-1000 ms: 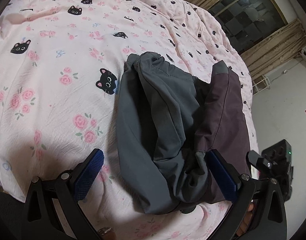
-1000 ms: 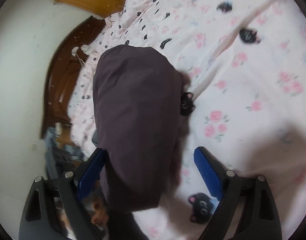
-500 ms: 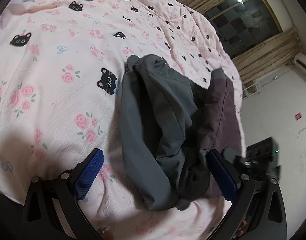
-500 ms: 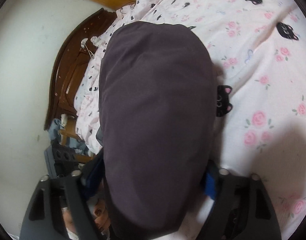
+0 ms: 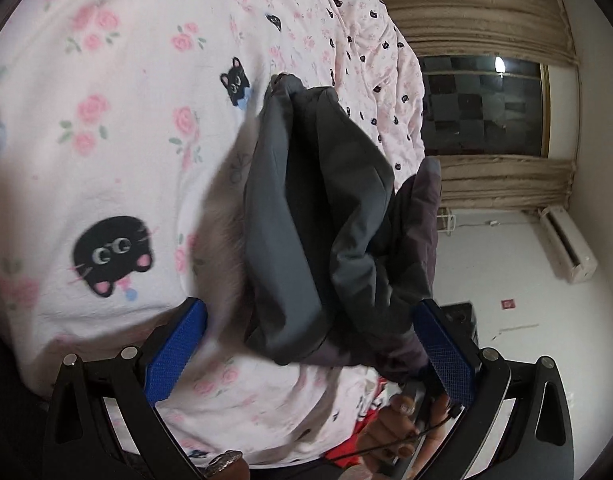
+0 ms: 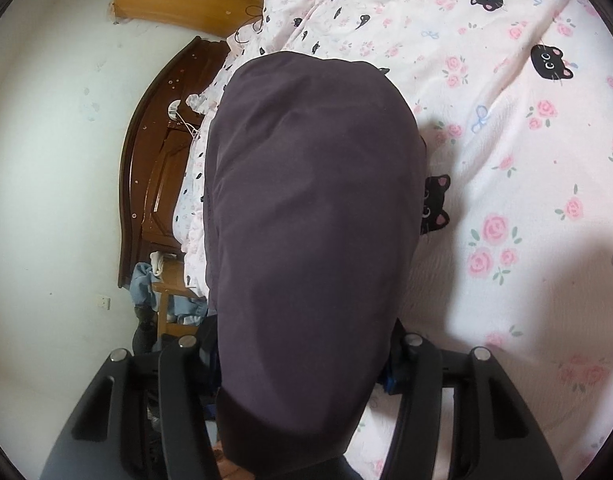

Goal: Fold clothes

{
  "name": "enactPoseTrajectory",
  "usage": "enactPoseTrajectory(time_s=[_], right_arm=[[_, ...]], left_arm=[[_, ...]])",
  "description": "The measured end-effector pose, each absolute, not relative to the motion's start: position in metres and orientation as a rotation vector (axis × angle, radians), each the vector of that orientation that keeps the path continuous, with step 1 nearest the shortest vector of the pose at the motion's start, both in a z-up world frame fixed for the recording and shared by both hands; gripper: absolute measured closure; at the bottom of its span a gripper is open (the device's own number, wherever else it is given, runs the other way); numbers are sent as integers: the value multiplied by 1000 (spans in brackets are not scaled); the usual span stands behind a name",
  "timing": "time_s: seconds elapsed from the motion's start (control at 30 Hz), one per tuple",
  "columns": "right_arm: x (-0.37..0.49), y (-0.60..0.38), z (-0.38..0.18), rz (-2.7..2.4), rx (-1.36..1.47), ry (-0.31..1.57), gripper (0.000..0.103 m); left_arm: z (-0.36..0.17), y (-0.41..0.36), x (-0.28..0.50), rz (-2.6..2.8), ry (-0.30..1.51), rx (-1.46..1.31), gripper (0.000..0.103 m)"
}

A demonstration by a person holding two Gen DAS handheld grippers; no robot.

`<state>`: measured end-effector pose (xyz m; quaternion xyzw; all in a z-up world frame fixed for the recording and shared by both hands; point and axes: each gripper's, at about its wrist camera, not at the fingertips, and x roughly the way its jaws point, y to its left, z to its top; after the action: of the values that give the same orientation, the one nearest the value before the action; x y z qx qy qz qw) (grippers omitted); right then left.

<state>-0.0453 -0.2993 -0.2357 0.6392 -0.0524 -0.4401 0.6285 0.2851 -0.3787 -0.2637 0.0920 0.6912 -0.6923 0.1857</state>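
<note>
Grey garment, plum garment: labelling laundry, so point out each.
grey garment point(image 5: 306, 208), left wrist view, its middle fold.
plum garment point(image 6: 314, 208), right wrist view, its broad top face.

The left gripper point(image 5: 308, 354) has its two blue pads far apart, one on each side of the near end of the dark clothes point(image 5: 318, 220), and neither pad presses on them. The right gripper point(image 6: 302, 364) is closing around the same clothes, which fill the gap and hide its pads. A bare hand point(image 5: 402, 428) shows under the left gripper's right pad.
</note>
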Motion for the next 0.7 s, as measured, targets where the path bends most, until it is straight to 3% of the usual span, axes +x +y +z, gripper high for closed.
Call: enactPoseTrajectory(time_s=[0.5,0.57,0.63,0.7], right_arm=[[-35,-255,-220,-1038,1410,-6,47],[-28,-255,-212,-1043,1384,22,47],[-20,-262,-200,-1040,1354,45,47],[-11,-275,-190,-1032,1328,69,47]], left_arm=[[-231,-391,257,-2168,1921,287,3],[-216,-390,264,-2215,1810,310,10],[-202,-393,271,-2227,1688,341,34],[-189,-401,282,-2220,1565,376,46]])
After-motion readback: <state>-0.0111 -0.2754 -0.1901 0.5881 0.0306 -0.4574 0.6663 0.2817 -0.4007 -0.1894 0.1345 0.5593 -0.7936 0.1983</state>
